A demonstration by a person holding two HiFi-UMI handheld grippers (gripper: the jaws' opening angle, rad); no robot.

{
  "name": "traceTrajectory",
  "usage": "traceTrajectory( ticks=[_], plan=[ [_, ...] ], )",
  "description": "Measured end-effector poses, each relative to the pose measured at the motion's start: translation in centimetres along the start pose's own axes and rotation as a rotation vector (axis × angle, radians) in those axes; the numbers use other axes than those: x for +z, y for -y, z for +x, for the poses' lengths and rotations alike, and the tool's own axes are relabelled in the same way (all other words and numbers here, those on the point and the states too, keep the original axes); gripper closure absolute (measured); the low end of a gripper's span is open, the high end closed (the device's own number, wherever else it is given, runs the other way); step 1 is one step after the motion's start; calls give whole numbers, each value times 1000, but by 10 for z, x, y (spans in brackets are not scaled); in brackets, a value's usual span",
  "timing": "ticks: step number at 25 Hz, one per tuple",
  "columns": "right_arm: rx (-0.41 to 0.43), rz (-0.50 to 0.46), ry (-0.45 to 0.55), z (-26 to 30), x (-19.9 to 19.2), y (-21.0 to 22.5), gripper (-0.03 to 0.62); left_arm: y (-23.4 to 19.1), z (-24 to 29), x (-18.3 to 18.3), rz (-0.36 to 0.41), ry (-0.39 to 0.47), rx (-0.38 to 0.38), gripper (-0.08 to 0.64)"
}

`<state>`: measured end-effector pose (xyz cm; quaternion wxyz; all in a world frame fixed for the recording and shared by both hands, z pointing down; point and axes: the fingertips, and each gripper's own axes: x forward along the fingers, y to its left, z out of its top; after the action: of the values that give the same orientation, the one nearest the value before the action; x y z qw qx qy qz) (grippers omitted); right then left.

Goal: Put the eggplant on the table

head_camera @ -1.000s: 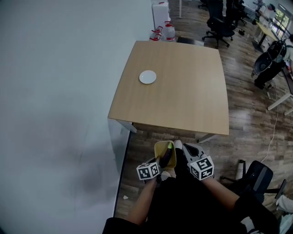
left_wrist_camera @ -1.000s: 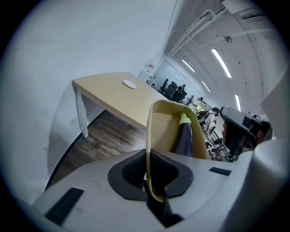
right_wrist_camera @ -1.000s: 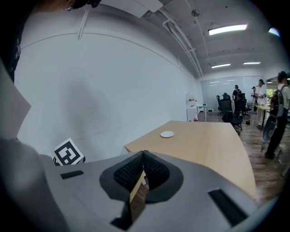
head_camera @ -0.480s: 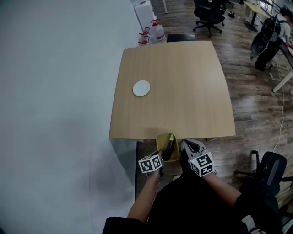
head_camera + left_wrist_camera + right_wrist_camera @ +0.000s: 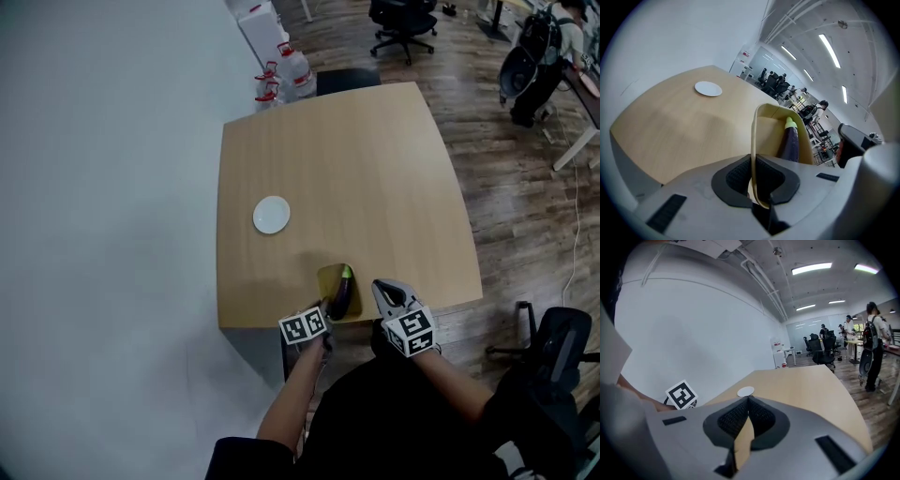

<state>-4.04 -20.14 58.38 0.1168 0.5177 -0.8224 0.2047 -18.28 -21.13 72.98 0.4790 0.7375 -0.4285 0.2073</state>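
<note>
The tray (image 5: 330, 278) is over the desk's (image 5: 375, 169) near edge, about midway along it, with the eggplant (image 5: 342, 293) lying in it. The left gripper (image 5: 322, 310) is at the tray's near rim, and the right gripper (image 5: 384, 291) is just right of the tray. A plate (image 5: 271, 214) lies on the desk behind and left of the tray, toward the left edge. Bottles (image 5: 286, 70) stand on the floor behind the far left corner
</note>
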Motion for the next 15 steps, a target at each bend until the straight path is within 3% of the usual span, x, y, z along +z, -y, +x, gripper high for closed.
traceTrajectory(
  ticks=[5, 15],
  plan=[
    [-14, 17, 0, 36, 15, 35, 532, 2, 48, 40, 23, -36, 15, 540],
    [-29, 73, -35, 87, 19, 99, 532, -11, 140, 76, 0, -148, 19, 540]
  ],
)
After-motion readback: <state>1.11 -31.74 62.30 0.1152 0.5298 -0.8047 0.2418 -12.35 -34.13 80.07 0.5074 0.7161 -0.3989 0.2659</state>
